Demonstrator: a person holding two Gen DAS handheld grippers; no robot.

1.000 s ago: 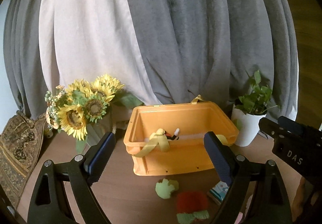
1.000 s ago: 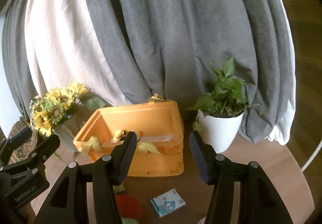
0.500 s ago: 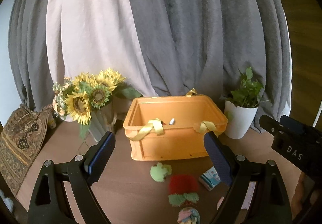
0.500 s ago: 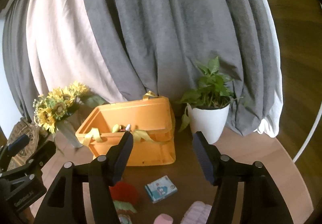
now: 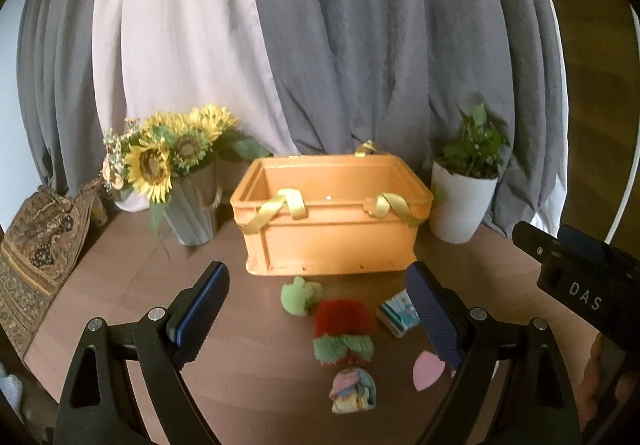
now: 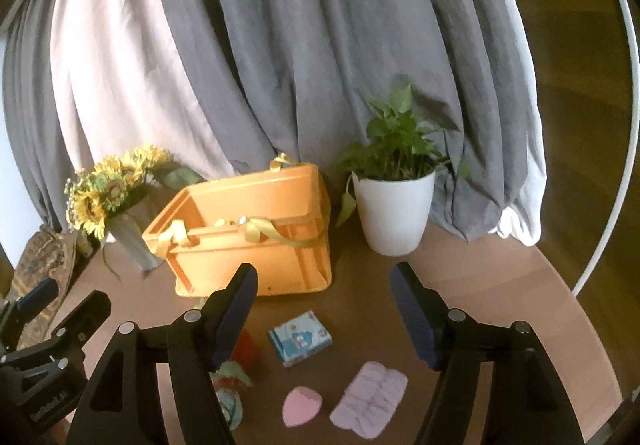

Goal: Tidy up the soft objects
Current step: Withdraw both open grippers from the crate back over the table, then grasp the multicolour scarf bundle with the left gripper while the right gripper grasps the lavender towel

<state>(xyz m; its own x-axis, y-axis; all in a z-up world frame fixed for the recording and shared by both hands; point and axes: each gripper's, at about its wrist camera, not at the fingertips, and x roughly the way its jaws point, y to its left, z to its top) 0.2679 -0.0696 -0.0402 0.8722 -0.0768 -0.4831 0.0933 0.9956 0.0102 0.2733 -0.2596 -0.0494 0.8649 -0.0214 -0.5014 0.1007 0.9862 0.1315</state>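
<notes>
Table (image 5: 132,305): crate (image 5: 332,241), toys, 2 pots.

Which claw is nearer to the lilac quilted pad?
Right. The right claw hovers open just behind the lilac quilted pad; the left claw is over the red plush, farther left.

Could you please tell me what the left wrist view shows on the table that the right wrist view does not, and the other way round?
Only the left wrist view shows the small green plush in full, just in front of the orange crate.

Only the right wrist view shows the quilted lilac pad.

Both show the crate, the red plush, the blue tissue pack, the pink sponge, the sunflowers and the potted plant.
</notes>
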